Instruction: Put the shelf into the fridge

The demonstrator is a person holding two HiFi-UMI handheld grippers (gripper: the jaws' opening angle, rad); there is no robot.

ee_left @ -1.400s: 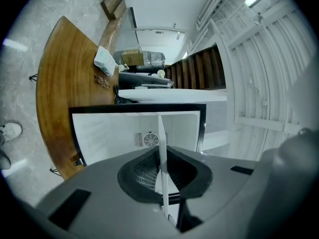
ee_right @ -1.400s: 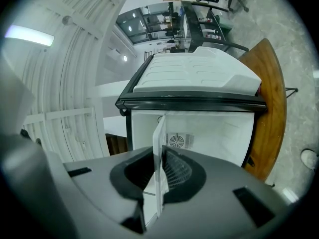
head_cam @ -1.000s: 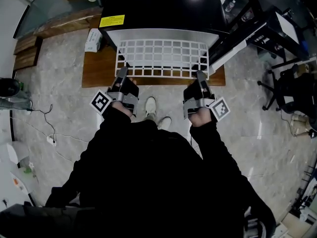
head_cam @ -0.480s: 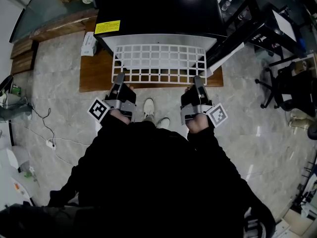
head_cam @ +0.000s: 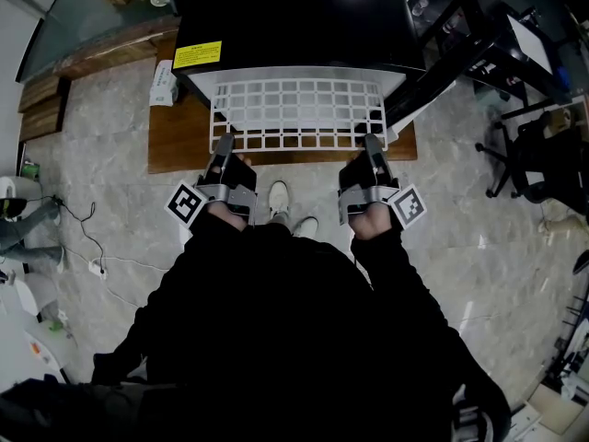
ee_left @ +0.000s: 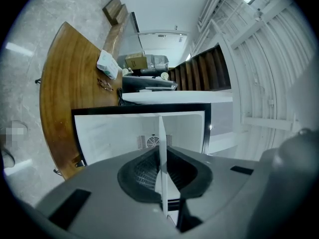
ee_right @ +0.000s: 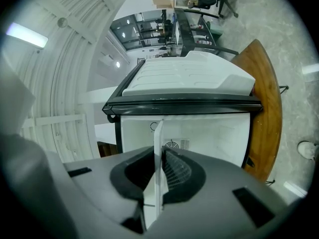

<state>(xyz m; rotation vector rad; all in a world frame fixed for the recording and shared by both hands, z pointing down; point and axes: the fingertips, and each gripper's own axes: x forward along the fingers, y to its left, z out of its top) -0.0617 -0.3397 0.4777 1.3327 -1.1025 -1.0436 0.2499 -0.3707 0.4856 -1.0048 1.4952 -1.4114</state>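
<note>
Wire shelf (head_cam: 299, 113): insertion under way. The black fridge (head_cam: 290, 17) stands open on a wooden board (head_cam: 179, 141). The shelf lies level, its far part apparently in the opening and its near edge toward me. Left gripper (head_cam: 224, 142) and right gripper (head_cam: 369, 142) are each clamped on that near edge, one at each corner. Risk: if I push unevenly the shelf could skew and jam against a side wall or miss its supports. The thin edge could also slip from the pads.

Black long-sleeved top (head_cam: 276, 330), white shoes (head_cam: 279, 197) between grey-and-black left tongs (head_cam: 224, 140) and right tongs (head_cam: 370, 141), black-and-white marker cube (head_cam: 187, 202) behind each.
</note>
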